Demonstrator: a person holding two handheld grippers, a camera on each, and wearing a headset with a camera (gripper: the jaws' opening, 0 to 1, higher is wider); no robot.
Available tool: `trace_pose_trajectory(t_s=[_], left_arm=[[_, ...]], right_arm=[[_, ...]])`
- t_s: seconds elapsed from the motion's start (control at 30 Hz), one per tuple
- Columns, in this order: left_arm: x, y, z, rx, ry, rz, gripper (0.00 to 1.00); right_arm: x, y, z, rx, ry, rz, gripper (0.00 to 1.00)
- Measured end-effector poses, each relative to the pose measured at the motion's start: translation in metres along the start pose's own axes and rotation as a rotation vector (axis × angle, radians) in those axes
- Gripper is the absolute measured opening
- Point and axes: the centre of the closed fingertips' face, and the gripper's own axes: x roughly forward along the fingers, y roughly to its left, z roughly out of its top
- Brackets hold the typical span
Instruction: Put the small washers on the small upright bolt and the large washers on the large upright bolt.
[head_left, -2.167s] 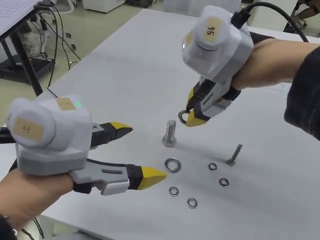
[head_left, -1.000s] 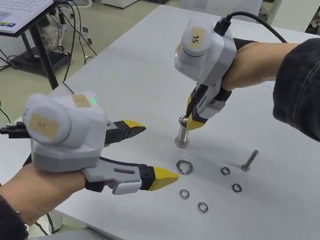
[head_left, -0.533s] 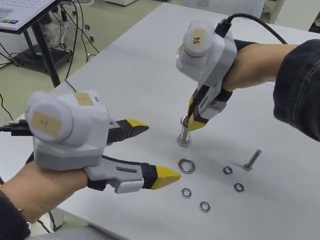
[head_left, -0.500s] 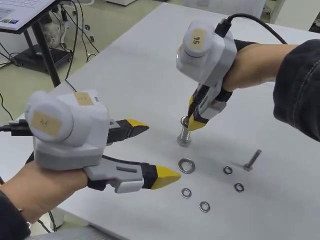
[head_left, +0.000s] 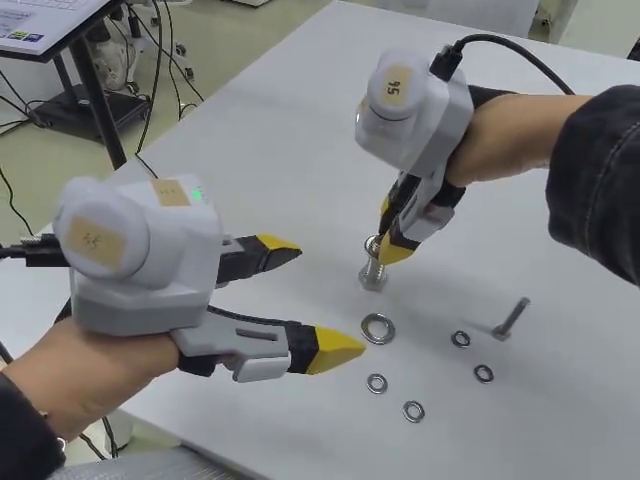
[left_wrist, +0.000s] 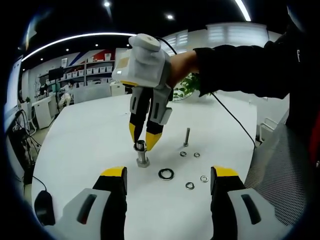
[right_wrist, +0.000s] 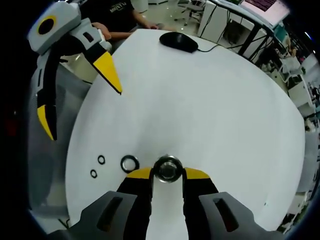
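Observation:
The large bolt (head_left: 373, 272) stands upright on the white table (head_left: 280, 150). My right gripper (head_left: 383, 246) is shut on a large washer (head_left: 372, 243) held at the bolt's top; the right gripper view has the washer (right_wrist: 167, 169) ringed around the bolt between the jaws. Another large washer (head_left: 377, 328) lies flat just in front of the bolt. The small bolt (head_left: 510, 320) stands to the right, with several small washers (head_left: 377, 383) scattered near it. My left gripper (head_left: 315, 295) hovers open to the left of the bolt, with nothing between its fingers.
A black mouse (right_wrist: 177, 41) lies on the far part of the table. A laptop stand with cables (head_left: 90, 60) is on the floor beyond the table's left edge. Bare tabletop stretches behind the bolts.
My right gripper carried the large washer from up and to the right of the large bolt down onto its top. The left gripper stayed open and roughly in place; the head camera shifted.

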Motion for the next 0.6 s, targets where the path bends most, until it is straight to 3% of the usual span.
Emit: trace_pose_trajectory(t_s=[0.6], left_arm=[[0.001,0.0,0.001,0.0,0.001,-0.002,0.67]], right_arm=[[0.022,0.002,-0.005,0.025,0.004,0.009,0.23]])
